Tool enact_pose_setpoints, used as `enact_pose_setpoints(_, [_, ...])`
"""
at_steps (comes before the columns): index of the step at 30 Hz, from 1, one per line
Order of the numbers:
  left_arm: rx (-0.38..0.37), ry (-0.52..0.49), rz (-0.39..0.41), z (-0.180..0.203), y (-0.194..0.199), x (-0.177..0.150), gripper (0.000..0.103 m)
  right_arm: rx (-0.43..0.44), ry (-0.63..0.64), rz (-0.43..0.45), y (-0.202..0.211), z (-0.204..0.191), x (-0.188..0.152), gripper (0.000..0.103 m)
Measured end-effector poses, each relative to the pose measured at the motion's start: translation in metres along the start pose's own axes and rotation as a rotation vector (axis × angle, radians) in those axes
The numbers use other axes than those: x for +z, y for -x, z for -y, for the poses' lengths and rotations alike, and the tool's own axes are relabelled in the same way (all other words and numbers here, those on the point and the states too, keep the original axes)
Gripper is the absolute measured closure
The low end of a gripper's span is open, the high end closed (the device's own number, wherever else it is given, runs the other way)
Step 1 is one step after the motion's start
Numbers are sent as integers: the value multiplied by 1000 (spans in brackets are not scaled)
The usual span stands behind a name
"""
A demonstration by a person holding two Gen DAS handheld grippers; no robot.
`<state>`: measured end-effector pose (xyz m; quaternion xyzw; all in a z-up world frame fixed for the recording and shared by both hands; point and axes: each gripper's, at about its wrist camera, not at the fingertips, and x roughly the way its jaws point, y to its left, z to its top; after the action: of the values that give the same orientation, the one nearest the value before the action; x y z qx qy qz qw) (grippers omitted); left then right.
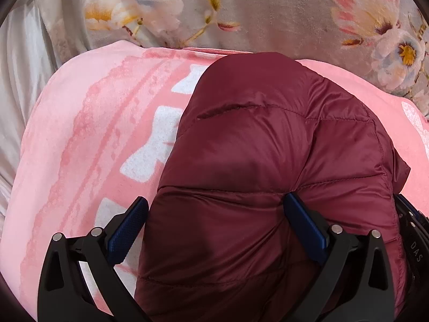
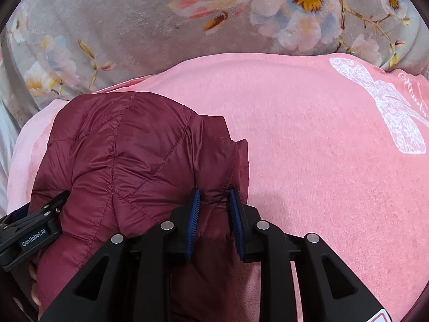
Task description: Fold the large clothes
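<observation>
Maroon quilted nylon filled the left wrist view: the puffer jacket [image 1: 268, 161] lay bundled on a pink blanket [image 1: 80, 147], running from our near edge away toward the far side, with a grey floral cover [image 1: 268, 13] beyond it. Our left hand-held gripper [image 1: 214, 228] stood wide apart, one blue pad off the jacket's left edge over the blanket, the other resting on the padded cloth; it had hold of nothing that we could see. At the far right edge, part of the other tool showed, touching the jacket's right side.

From the right wrist view, the jacket [image 2: 128, 155] sat to the left of centre, its long axis again near-to-far, with bare pink blanket [image 2: 308, 147] spreading to the right. Our right hand-held gripper [image 2: 213, 222] had its pads drawn close on a ridge of the jacket's right near edge, pinching the fabric. The left hand-held gripper [image 2: 40, 225] showed at the left, against the jacket's near left side.

We judged that the next fold hinged on this: the jacket lay straight ahead of both tools, the right one already holding, the left one yet to grip.
</observation>
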<state>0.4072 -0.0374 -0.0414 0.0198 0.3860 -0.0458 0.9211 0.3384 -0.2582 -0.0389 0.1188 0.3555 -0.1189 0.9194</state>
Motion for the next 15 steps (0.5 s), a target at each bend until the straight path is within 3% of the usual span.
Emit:
enact_pose_setpoints(6, [1,-5,3,0,4,-2,5,-16,13,3,8,-1,-1,78])
enact_pose_setpoints(9, [-31,-4,-12,-13,26,-11,5,52,38,13,43,-3,-13,78])
enact_pose_setpoints(12, [-54,-72,-5,-23,60,-36,5,83,118,-13,77,-6,-35,75])
enact_pose_setpoints(15, [-28,-119,-14,-29,83,-64,5,98,158,-74,96,-2,-62,75])
